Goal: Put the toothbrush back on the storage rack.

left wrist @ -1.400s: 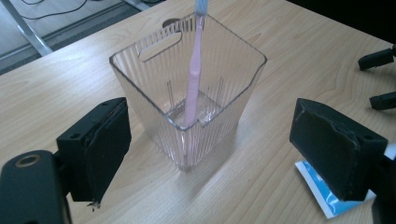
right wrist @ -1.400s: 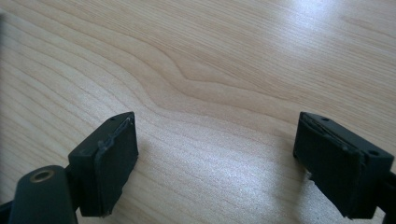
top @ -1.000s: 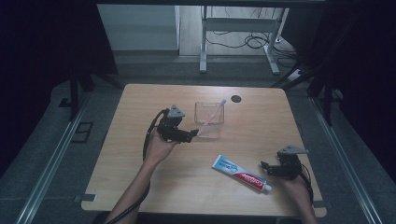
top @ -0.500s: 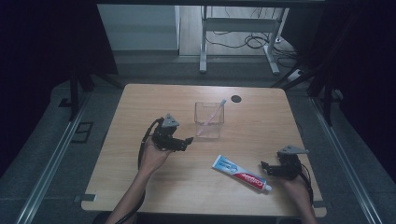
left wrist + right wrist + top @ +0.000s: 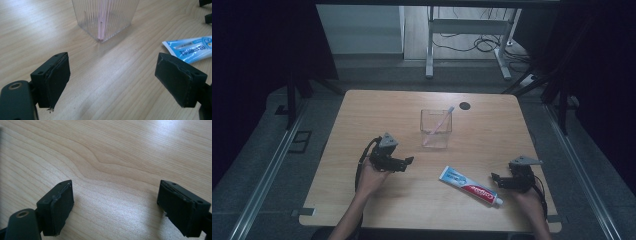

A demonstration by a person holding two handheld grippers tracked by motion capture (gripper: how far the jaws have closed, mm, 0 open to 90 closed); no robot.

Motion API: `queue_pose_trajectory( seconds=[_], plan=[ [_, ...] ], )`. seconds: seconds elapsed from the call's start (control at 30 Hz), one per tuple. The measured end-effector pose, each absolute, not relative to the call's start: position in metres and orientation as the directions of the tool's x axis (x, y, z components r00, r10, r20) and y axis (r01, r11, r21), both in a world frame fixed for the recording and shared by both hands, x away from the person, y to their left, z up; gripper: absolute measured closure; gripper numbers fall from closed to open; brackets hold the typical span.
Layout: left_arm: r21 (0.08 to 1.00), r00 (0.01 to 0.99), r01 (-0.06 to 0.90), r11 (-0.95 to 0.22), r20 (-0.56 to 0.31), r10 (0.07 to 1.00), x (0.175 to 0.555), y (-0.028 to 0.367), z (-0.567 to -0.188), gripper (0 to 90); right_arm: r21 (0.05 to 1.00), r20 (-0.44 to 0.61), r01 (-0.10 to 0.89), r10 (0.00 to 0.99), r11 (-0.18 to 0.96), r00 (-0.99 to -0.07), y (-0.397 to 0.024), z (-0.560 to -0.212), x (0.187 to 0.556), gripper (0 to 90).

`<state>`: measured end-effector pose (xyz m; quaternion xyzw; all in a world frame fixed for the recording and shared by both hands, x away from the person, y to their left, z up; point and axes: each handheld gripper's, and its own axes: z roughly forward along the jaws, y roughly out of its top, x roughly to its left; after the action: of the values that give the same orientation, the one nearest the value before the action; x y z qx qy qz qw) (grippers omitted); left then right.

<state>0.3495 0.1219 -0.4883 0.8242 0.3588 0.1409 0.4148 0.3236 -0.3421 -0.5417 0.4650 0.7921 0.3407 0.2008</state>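
Observation:
A clear ribbed plastic cup point(image 5: 435, 129) stands mid-table with a pink toothbrush point(image 5: 439, 125) leaning inside it. A blue and white toothpaste tube point(image 5: 469, 186) lies flat to the front right of the cup. My left gripper point(image 5: 404, 161) hovers low over the wood to the front left of the cup, open and holding nothing. In the left gripper view the cup point(image 5: 105, 17) is ahead between the jaws and the tube point(image 5: 190, 48) lies at the right. My right gripper point(image 5: 496, 179) rests beside the tube's cap end, open over bare wood point(image 5: 116, 202).
The wooden table point(image 5: 362, 115) has a small black round hole point(image 5: 465, 105) behind the cup. Metal desk legs and cables point(image 5: 472, 45) stand on the floor beyond the far edge. Dark surroundings flank both sides.
My left gripper has drawn back from the cup toward the person and sunk closer to the tabletop. The right gripper, cup and tube have stayed put.

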Motion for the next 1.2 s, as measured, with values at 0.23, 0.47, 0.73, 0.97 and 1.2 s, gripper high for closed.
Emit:
queue_pose_trajectory(
  seconds=[0.23, 0.47, 0.73, 0.97, 1.2],
  plan=[
    [0.785, 0.701, 0.473, -0.401, -0.059, 0.711, 0.339, 0.126, -0.497, 13.2, 0.727, -0.001, 0.6, 0.873, 0.336, -0.487, -0.342, -0.542, 0.324, 13.4],
    [0.783, 0.701, 0.473, -0.405, -0.056, 0.711, 0.329, 0.128, -0.506, 13.2, 0.727, -0.002, 0.599, 0.873, 0.336, -0.487, -0.342, -0.542, 0.324, 13.4],
    [0.778, 0.7, 0.479, -0.406, -0.06, 0.711, 0.321, 0.131, -0.516, 13.3, 0.727, -0.003, 0.599, 0.873, 0.336, -0.487, -0.342, -0.542, 0.324, 13.4],
    [0.76, 0.705, 0.483, -0.436, -0.042, 0.708, 0.315, 0.129, -0.523, 13.3, 0.727, -0.001, 0.599, 0.874, 0.335, -0.487, -0.342, -0.542, 0.324, 13.4],
    [0.729, 0.706, 0.498, -0.47, -0.027, 0.707, 0.316, 0.125, -0.531, 13.3, 0.727, -0.001, 0.599, 0.874, 0.335, -0.487, -0.342, -0.542, 0.324, 13.4]
  ],
)
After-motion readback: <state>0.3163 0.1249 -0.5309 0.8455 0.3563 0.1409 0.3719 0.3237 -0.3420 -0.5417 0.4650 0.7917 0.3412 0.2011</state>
